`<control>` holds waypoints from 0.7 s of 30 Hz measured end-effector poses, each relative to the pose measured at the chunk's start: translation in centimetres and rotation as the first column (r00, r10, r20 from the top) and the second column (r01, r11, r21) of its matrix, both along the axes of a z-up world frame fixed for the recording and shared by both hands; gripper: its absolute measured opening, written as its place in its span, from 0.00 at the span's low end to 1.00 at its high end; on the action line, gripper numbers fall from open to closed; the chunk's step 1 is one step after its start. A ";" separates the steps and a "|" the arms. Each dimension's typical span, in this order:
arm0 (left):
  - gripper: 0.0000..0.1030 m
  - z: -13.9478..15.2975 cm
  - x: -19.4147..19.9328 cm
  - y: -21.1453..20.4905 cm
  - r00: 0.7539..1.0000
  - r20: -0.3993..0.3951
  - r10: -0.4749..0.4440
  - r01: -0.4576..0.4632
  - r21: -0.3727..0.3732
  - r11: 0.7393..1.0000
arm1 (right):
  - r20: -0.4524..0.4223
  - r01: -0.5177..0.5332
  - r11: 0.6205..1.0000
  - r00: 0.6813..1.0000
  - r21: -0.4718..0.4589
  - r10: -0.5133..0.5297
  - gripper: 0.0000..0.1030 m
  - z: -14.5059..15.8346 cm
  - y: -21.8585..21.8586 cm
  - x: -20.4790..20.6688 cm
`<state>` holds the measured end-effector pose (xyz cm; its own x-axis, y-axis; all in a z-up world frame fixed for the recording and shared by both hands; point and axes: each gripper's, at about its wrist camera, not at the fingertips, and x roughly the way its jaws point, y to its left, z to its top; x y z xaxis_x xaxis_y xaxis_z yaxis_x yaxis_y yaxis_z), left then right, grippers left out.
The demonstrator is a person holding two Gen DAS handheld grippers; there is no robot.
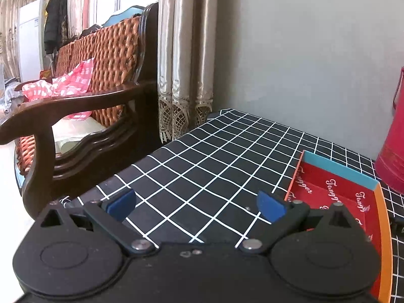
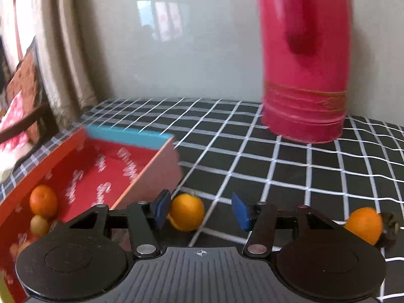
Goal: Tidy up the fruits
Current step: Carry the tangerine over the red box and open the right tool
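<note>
Orange point(image 2: 187, 212): on cloth point(image 2: 277, 166), beside left pad of right gripper point(image 2: 200, 210), jaws apart.
Box point(image 2: 106, 174): holds fruit.
Flask point(image 2: 303, 58): behind.
Left gripper point(image 1: 196, 205): apart, empty.

Blurred red flask point(image 2: 305, 58) cut off above, dark lump point(image 2: 390, 224) beside the far-right orange point(image 2: 364, 224) unidentifiable

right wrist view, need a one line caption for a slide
Open right gripper approaching an orange on the checked tablecloth, beside the red box already holding fruit.
</note>
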<state>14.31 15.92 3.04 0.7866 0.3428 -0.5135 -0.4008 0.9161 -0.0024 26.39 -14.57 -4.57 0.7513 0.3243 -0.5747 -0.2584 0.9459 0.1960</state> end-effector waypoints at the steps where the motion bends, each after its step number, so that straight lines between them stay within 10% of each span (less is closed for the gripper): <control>1: 0.94 0.1 -0.1 0.0 1.000 0.004 0.001 -0.001 0.001 1.000 | -0.001 -0.010 1.000 1.000 0.001 0.010 0.39 -0.2 0.4 -0.2; 14: 0.94 0.1 -0.2 0.9 0.999 0.000 0.049 -0.049 -0.018 0.999 | 0.058 0.035 0.999 0.998 0.010 -0.036 0.30 0.7 0.8 -1.6; 21: 0.94 0.0 -0.1 0.2 0.999 -0.005 0.031 -0.031 -0.001 1.000 | 0.140 -0.113 0.988 0.985 0.104 0.098 0.30 4.1 2.7 -4.0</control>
